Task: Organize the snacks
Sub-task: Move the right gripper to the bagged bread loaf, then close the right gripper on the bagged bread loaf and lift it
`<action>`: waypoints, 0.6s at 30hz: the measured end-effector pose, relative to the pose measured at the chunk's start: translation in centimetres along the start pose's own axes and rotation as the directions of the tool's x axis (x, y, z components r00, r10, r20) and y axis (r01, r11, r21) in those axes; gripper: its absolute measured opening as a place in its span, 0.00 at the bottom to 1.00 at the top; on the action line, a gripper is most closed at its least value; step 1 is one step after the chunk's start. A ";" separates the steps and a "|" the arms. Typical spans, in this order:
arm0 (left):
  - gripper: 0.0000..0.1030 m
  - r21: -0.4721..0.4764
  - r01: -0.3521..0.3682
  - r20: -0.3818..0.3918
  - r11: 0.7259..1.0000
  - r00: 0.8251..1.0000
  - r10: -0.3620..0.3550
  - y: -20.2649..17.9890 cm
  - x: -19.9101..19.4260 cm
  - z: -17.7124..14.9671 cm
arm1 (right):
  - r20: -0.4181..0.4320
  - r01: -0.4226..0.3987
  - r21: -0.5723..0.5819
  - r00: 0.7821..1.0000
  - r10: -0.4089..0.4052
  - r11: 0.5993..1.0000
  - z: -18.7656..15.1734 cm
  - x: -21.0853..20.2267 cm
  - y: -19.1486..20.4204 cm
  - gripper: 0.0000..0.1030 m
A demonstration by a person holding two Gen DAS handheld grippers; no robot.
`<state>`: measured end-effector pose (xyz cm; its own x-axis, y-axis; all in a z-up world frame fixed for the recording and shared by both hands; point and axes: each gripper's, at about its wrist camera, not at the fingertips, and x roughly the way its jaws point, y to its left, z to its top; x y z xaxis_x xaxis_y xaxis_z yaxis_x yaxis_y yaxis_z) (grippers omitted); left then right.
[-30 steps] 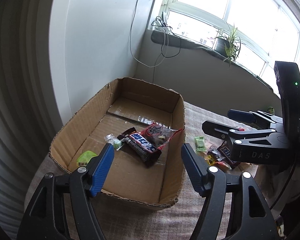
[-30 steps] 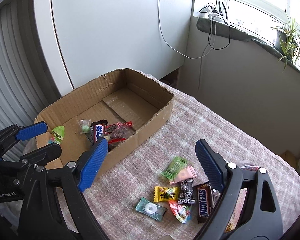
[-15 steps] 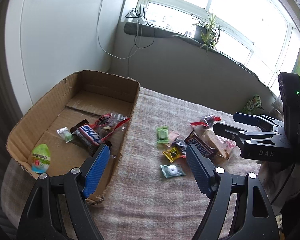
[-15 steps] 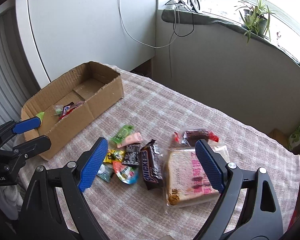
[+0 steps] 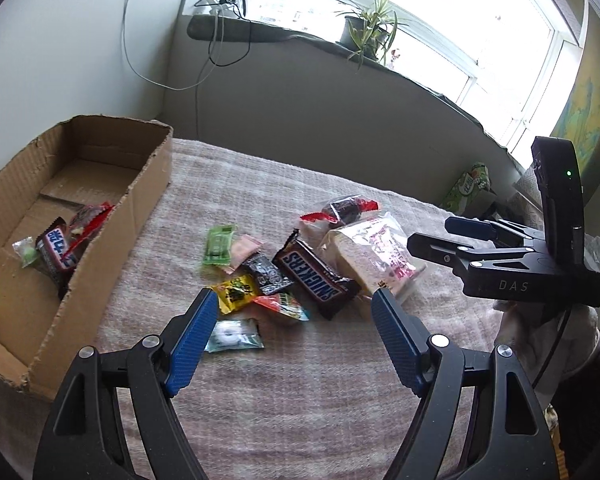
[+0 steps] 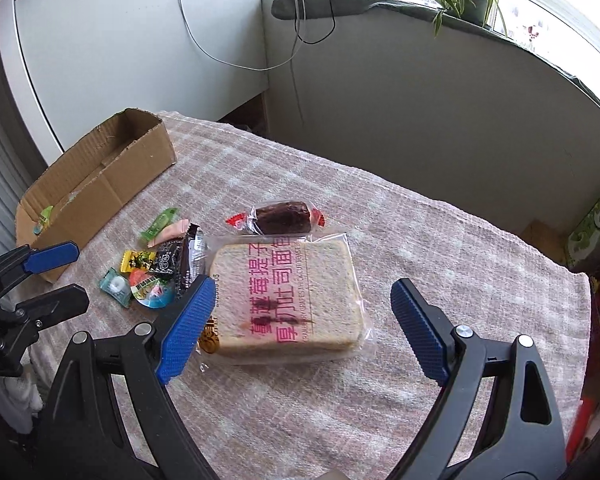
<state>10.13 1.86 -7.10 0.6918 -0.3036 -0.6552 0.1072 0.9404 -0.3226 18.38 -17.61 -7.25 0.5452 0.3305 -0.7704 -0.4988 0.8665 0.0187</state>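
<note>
A pile of loose snacks lies on the checked tablecloth (image 6: 420,232): a Snickers bar (image 5: 314,278), a wrapped slice of bread (image 6: 288,292), a dark red-ended packet (image 6: 278,216), a green packet (image 5: 219,245), a yellow candy (image 5: 236,292) and a teal-wrapped mint (image 5: 234,334). The cardboard box (image 5: 148,184) at the left holds a blue-labelled bar (image 5: 58,250) and other small sweets. My left gripper (image 5: 293,300) hangs open above the small candies, holding nothing. Over the bread, my right gripper (image 6: 302,284) is wide open, its pads clear of the packet.
A grey wall and a window sill with a potted plant (image 5: 364,32) and cables (image 5: 220,40) run behind the table. A green carton (image 5: 468,188) sits beyond the table's far right edge. Bare cloth lies between the box and the pile.
Both grippers have swung right, away from the box and over the snack pile. The left jaws stand a little wider than a second ago. No snack has moved.
</note>
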 end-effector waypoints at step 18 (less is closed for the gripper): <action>0.59 0.009 0.168 -0.167 0.986 0.972 -0.164 -6.5 5.8 -1.1 | -0.088 -0.246 0.132 0.962 0.259 0.960 0.0 3.6 -4.6 0.89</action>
<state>12.67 -6.17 -9.61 0.5361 -0.4749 -0.6979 0.2279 0.8775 -0.4220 22.61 -20.38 -10.06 0.3363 0.5091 -0.7923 -0.5240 0.8002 0.2918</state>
